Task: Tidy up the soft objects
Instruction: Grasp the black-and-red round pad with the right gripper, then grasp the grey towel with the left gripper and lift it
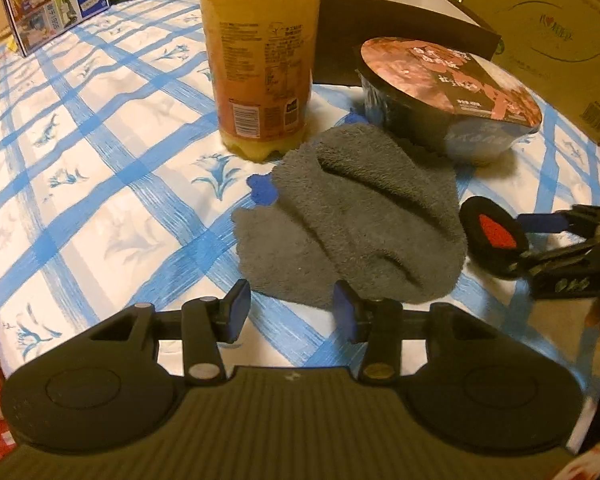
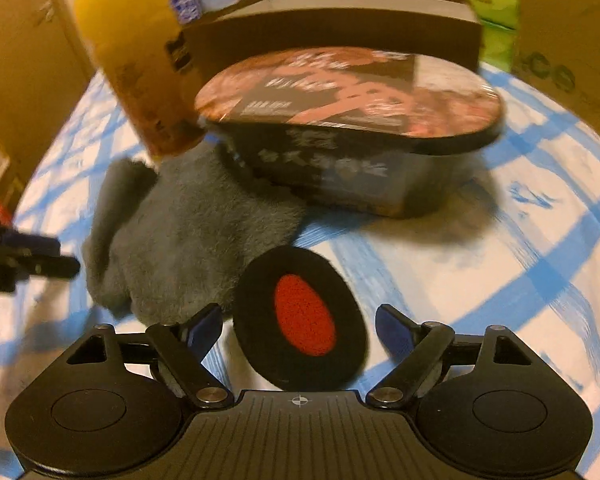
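While both grippers' fingers sit released, crumpled grey terry towel point(image 1: 352, 216) and round black-red foam pad point(image 2: 302, 320) look unsorted mid-tabletop.

The grey towel point(image 1: 352, 216) is a fluffy terry cloth lying crumpled in a loose, folded-over heap on the blue-checked worktop, its far edge reaching the foot of the instant noodle bowl point(image 1: 448, 100). The black ear pad point(image 2: 300, 318) is a soft oval cushion with a red centre, standing on edge rather than lying flat, on the near side of the noodle bowl and touching or just beside the towel's edge. A small blue thing point(image 1: 263, 190) peeks out from under the towel on the side away from the ear pad; what it is cannot be told.
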### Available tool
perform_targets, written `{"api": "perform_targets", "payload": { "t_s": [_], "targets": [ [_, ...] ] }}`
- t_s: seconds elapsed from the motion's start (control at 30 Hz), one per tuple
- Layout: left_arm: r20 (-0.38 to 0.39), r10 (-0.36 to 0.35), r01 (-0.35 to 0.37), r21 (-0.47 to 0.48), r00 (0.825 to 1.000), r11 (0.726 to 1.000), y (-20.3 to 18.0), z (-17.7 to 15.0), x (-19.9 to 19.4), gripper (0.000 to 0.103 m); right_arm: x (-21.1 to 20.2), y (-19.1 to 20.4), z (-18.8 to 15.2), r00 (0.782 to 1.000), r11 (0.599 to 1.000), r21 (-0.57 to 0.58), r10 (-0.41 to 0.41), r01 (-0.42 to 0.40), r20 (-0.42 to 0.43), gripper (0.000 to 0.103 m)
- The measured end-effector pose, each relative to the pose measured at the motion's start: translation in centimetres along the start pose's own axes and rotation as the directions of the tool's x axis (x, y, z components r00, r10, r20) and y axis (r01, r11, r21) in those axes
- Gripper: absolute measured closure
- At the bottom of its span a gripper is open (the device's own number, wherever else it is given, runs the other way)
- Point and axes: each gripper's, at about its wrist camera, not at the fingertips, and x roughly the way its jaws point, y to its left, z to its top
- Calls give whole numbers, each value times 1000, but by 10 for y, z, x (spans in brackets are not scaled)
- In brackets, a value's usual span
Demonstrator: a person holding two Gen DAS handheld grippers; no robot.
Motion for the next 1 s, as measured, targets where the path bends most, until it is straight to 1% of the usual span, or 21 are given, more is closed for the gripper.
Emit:
{"api": "perform_targets", "payload": {
  "t_s": [0.07, 0.13, 0.17, 0.2, 0.23, 0.33, 0.4, 0.5, 0.63, 0.73, 0.77, 0.8, 0.83, 0.87, 0.93, 1.0],
  "targets": [
    [0, -26, 26, -17, 1000, 1000, 1, 1, 0, 58, 5, 10, 0, 999, 997, -65, -33, 33, 4, 20],
    [-2, -46, 46, -30, 999, 999, 1, 2, 1, 55, 7, 16, -2, 998, 993, -103, -62, 63, 8, 21],
    [-2, -53, 53, -33, 999, 998, 0, 2, 2, 55, 7, 17, -2, 998, 992, -108, -64, 65, 13, 30],
    [-1, -55, 55, -32, 998, 998, -1, 2, 3, 55, 6, 17, -3, 998, 992, -110, -65, 67, 20, 36],
    [-2, -59, 59, -30, 998, 998, -3, 2, 4, 54, 4, 17, -2, 997, 992, -108, -67, 69, 23, 38],
    [-12, -86, 86, -36, 996, 996, -6, 4, 9, 52, 0, 13, -1, 998, 993, -95, -68, 69, 16, 40],
    [-11, -113, 113, -51, 993, 992, -9, 5, 12, 48, -4, 11, -3, 997, 994, -75, -79, 80, 12, 40],
    [-12, -143, 141, -70, 990, 987, -13, 8, 20, 47, -12, 4, -7, 996, 996, -24, -88, 88, 8, 40],
    [-9, -118, 117, -67, 993, 991, -23, 13, 34, 42, -28, -8, -13, 995, 994, 45, -100, 99, 17, 40],
    [8, -90, 91, -58, 996, 994, -29, 16, 41, 41, -40, -15, -16, 994, 991, 85, -108, 106, 23, 40],
    [19, -76, 77, -48, 997, 996, -32, 17, 43, 46, -43, -17, -17, 993, 989, 97, -113, 110, 26, 40],
    [30, -63, 64, -36, 998, 997, -34, 18, 44, 54, -44, -19, -16, 993, 988, 106, -117, 114, 27, 40],
    [42, -44, 44, -14, 998, 999, -37, 18, 45, 70, -47, -21, -16, 992, 986, 118, -122, 118, 29, 40],
    [49, -29, 28, 8, 998, 1000, -39, 19, 45, 79, -50, -22, -16, 991, 984, 129, -127, 122, 33, 40],
    [59, -36, 35, 29, 998, 999, -38, 20, 41, 91, -55, -24, -17, 991, 982, 142, -131, 123, 42, 40],
    [70, -41, 38, 39, 997, 999, -33, 19, 34, 93, -60, -25, -16, 990, 981, 153, -130, 121, 51, 40]
  ]
}}
